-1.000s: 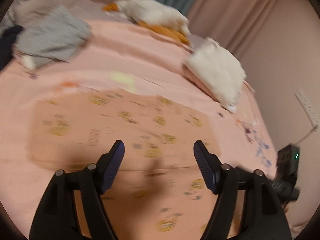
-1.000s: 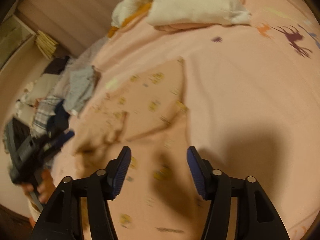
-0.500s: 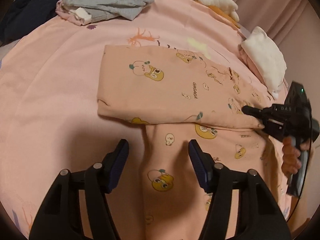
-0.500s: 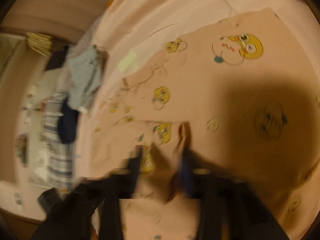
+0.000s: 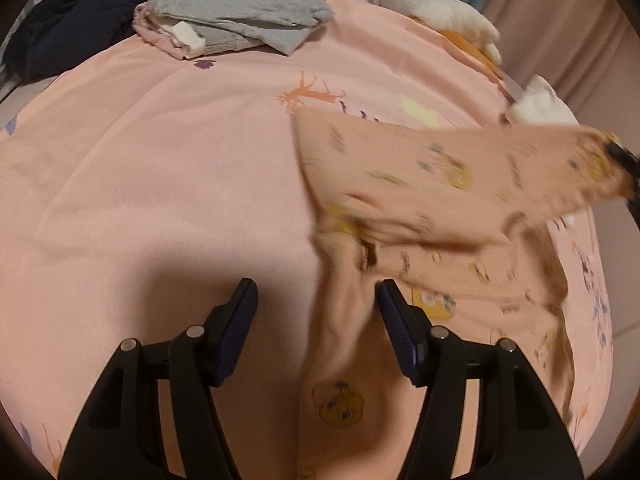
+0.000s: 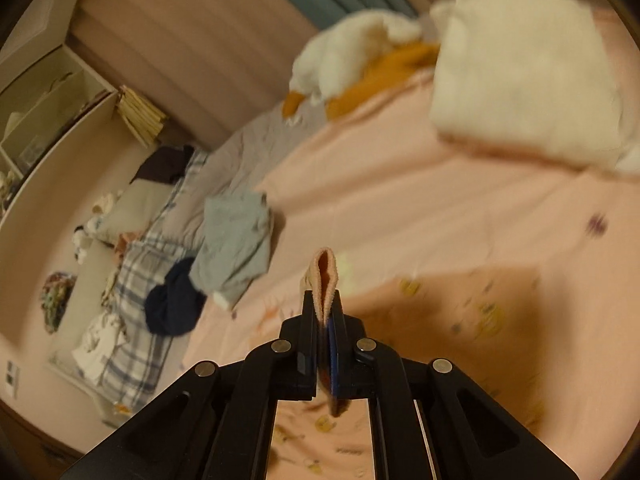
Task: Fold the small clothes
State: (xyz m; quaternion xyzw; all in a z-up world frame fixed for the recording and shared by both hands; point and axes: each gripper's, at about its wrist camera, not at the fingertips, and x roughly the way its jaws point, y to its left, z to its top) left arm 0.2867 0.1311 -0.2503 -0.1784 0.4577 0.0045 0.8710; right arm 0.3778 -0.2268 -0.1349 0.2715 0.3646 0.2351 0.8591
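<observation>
Between the wide left tongs (image 5: 316, 300), pink printed garment (image 5: 440, 184); its edge pinched in right tongs (image 6: 324, 308).

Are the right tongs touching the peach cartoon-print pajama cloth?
Touching. In the right wrist view the right tongs are shut on a fold of the peach cartoon-print pajama cloth, which pokes up between the tips.

We see soft matt cloth in the printed pink pyjama piece (image 5: 440, 184), and matt black plastic on the left gripper (image 5: 316, 304), ribbed pads.
</observation>
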